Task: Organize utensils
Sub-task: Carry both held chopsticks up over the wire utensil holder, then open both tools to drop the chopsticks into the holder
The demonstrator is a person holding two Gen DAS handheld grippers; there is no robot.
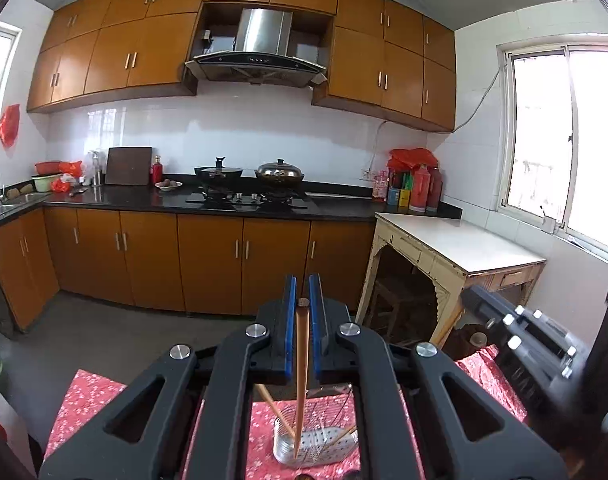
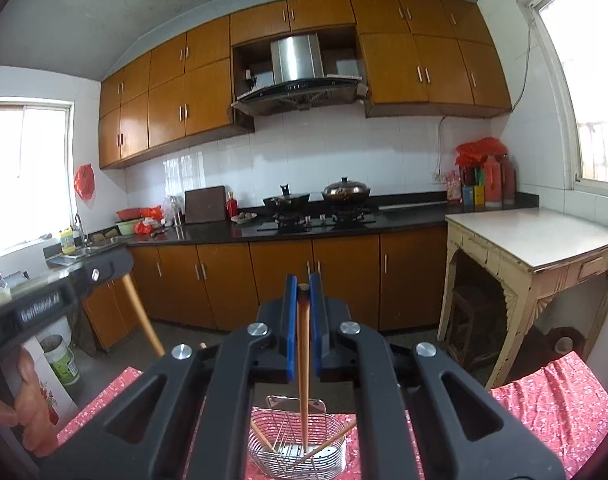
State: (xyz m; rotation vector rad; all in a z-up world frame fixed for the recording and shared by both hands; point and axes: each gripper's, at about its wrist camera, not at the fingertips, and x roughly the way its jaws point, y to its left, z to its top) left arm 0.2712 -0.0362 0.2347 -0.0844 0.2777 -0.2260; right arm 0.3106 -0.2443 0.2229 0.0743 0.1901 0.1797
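Left wrist view: the left gripper (image 1: 302, 300), black with blue-padded fingers, is clamped on a long brown wooden chopstick (image 1: 301, 380) that runs down from between the pads, its lower tip reaching into the silver wire utensil basket with a perforated metal base (image 1: 323, 446) directly below the fingers. Two more chopsticks lean inside that basket, one slanting to the left of the held stick and one to its right. The basket stands on a red floral tablecloth (image 1: 84, 400) that spreads under the gripper on both sides. To the right, blurred, the other black gripper body shows with a pale wooden stick beneath it. In the right wrist view the right gripper (image 2: 302, 300) is likewise closed on its own brown wooden chopstick (image 2: 303, 376), pinched near its top end and hanging almost upright, its tip down inside the same wire basket (image 2: 264, 432) straight below. Ahead of both grippers, well apart, stand orange-brown kitchen cabinets (image 2: 284, 280), a black counter (image 2: 403, 220) with two lidded pans on a stove, and off to the right a worn cream side table (image 2: 535, 240).
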